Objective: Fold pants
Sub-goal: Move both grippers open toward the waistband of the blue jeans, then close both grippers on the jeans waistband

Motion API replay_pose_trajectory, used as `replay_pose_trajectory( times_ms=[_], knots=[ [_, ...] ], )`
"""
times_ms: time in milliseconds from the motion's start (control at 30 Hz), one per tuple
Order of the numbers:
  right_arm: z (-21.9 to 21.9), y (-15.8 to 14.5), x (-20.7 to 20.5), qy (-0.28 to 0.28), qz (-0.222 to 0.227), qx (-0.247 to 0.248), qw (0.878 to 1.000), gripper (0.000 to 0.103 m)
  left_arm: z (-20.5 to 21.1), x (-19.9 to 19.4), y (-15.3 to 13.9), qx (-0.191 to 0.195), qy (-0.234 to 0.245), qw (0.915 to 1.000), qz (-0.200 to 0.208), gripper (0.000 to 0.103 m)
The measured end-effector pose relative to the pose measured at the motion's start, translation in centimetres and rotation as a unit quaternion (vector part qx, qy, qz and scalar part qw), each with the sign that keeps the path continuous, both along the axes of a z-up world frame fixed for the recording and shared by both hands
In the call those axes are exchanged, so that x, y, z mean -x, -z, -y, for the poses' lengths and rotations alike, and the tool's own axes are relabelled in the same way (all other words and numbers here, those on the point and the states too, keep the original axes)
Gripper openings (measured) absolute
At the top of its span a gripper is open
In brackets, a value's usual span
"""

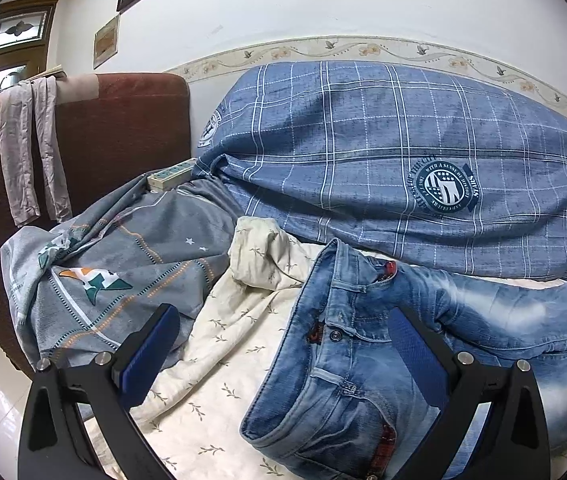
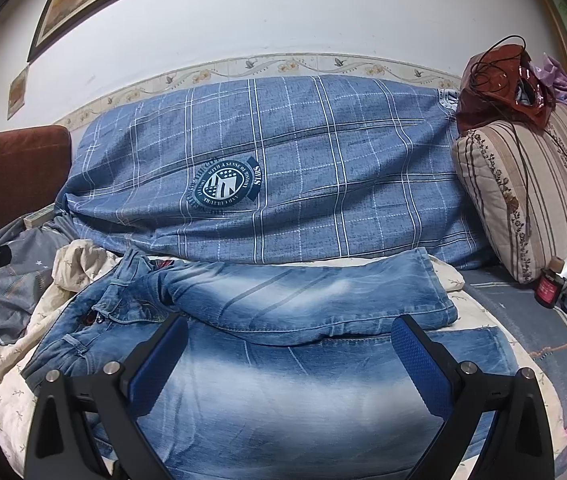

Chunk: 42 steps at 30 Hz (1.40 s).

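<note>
Lying on the cream sheet (image 1: 219, 364), the jeans (image 2: 303, 300) (1 leg folded across) sit beneath both hand-held grippers, left (image 1: 283, 356) and right (image 2: 287, 364), each wide open, holding nothing.

Bed (image 2: 543, 344); cream sheet (image 1: 219, 364), jeans (image 2: 283, 392), plaid duvet (image 2: 323, 168).

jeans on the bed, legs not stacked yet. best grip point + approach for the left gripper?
Probably the waistband of the jeans, at its open left rim: it stands up off the cream sheet as a firm doubled edge, so the jaws can straddle it. Come from the left, low along the sheet. The left gripper is open and already beside it. The right gripper, open, could take the leg hem.
</note>
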State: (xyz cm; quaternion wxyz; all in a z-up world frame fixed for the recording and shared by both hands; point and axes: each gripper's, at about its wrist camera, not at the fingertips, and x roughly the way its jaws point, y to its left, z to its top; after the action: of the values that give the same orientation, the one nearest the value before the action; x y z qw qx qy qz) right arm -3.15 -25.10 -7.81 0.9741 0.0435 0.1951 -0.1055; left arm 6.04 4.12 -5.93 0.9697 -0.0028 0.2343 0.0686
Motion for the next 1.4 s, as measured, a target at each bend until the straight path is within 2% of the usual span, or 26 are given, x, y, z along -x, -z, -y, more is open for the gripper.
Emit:
replay_pose_trajectory(
  times_ms=[533, 733, 900, 1000, 1133, 1233, 1400],
  knots=[
    [0.1, 0.1, -0.1, 0.0, -0.002, 0.005, 1.0, 0.103, -0.4, -0.3, 0.3, -0.004, -0.006, 1.0, -0.006, 0.103],
    [3.1, 0.2, -0.2, 0.028, -0.01, 0.012, 0.999, 0.103, 0.5, -2.4, 2.8, -0.022, 0.021, 0.9974, -0.066, 0.103],
    [9.6, 0.5, -0.9, 0.081, -0.029, -0.005, 0.996, 0.103, 1.1, -5.0, 5.4, -0.014, 0.047, 0.9891, -0.139, 0.103],
    [14.7, 0.5, -3.2, 0.107, -0.042, -0.026, 0.993, 0.103, 1.2, -6.7, 6.0, -0.005, 0.053, 0.9849, -0.164, 0.103],
    [19.7, 0.0, -8.7, 0.114, -0.063, -0.072, 0.989, 0.103, 1.6, -10.7, 5.7, -0.025, 0.062, 0.9821, -0.176, 0.103],
    [22.3, -0.2, -12.3, 0.13, -0.078, -0.086, 0.985, 0.102, 1.4, -16.0, 5.3, -0.053, 0.059, 0.9803, -0.181, 0.103],
    [24.5, 0.5, -16.7, 0.15, -0.08, -0.096, 0.981, 0.102, 0.0, -24.5, 5.2, -0.037, 0.049, 0.9736, -0.22, 0.103]
  ],
)
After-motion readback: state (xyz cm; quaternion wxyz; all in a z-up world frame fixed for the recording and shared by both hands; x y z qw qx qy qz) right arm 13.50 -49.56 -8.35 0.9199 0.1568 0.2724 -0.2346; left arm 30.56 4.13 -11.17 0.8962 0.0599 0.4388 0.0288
